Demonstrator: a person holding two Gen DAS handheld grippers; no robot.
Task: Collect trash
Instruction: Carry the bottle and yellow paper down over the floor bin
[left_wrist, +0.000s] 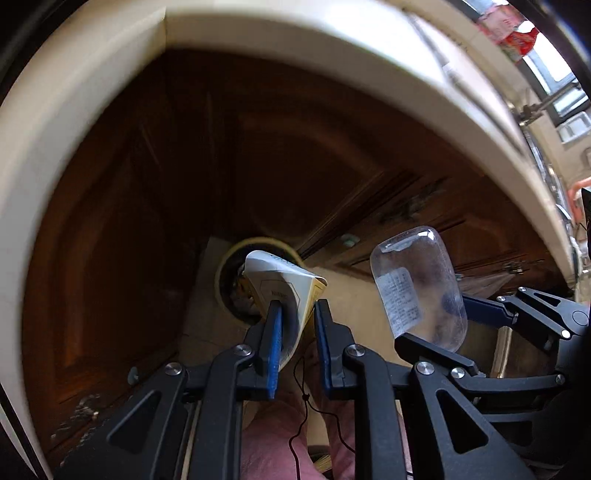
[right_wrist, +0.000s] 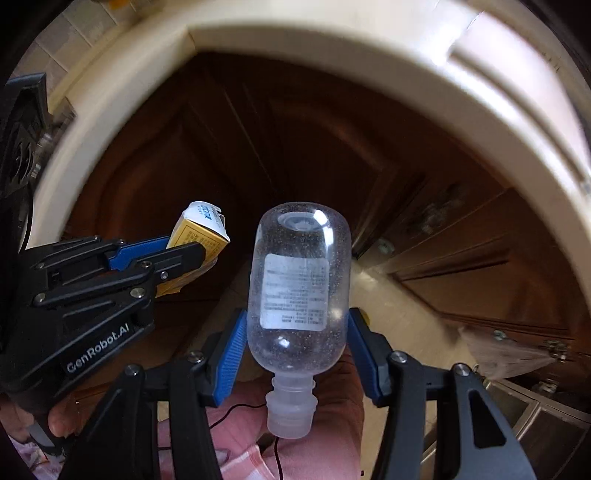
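Two pieces of trash held above a round waste bin (left_wrist: 236, 258) on the floor far below. Left gripper (left_wrist: 297, 314) clamped on a flattened yellow-and-white carton (left_wrist: 284, 284), long axis running forward along the fingers and almost over the bin's mouth. Right gripper (right_wrist: 295, 343) clamped across a clear plastic bottle (right_wrist: 299, 288), neck nearest the camera, base pointing down, offset right of the bin. Left hand judged nearer for dropping first.

Flattened carton (left_wrist: 284, 291), clear bottle (right_wrist: 299, 288) (inverted)
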